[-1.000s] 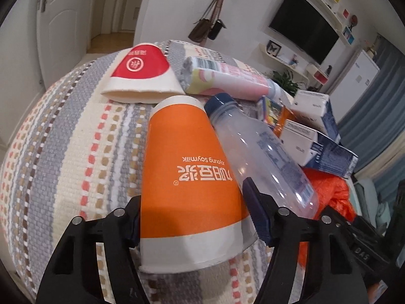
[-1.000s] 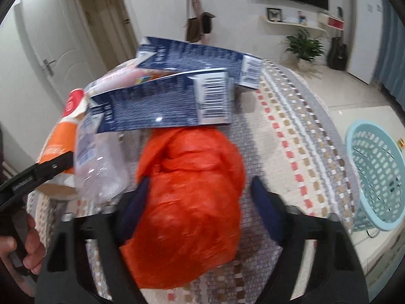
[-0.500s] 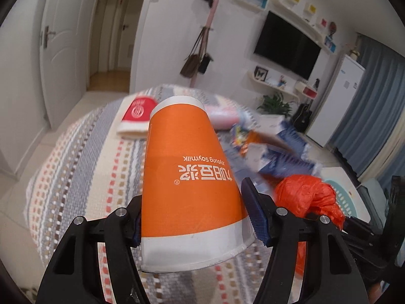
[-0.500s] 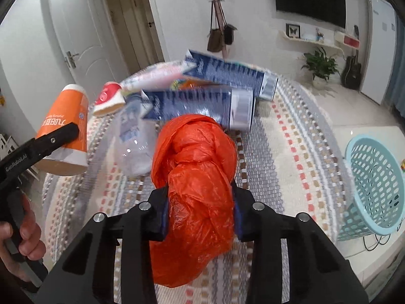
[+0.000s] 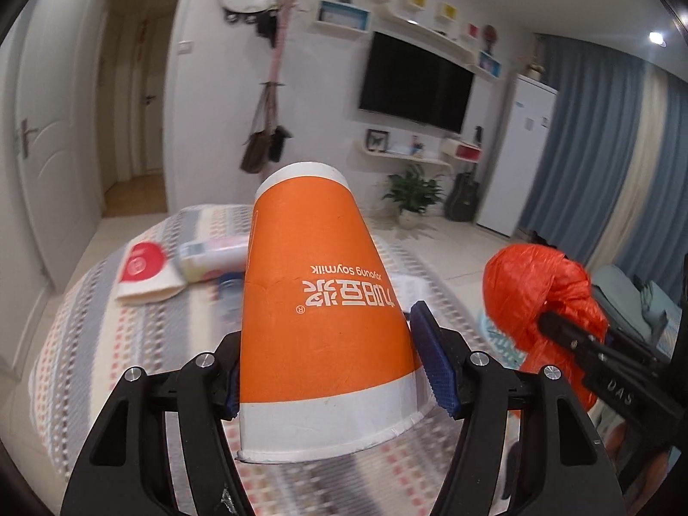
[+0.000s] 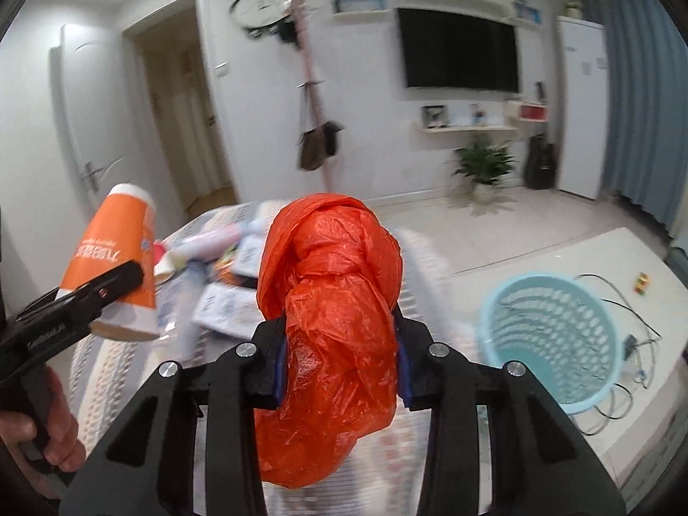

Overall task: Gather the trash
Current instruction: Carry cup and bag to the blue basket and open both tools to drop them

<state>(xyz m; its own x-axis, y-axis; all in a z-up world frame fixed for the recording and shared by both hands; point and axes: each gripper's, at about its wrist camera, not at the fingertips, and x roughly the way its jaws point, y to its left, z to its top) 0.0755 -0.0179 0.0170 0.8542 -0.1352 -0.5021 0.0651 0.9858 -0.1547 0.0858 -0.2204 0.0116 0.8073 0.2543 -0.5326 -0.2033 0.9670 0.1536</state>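
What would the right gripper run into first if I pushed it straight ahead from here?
Likely the striped table beyond the orange bag that the right gripper grips; depth is unclear. The blue basket sits well off to the right.

Black grippers [image 5: 335, 370]; blue ribbed pads [image 5: 434, 365]
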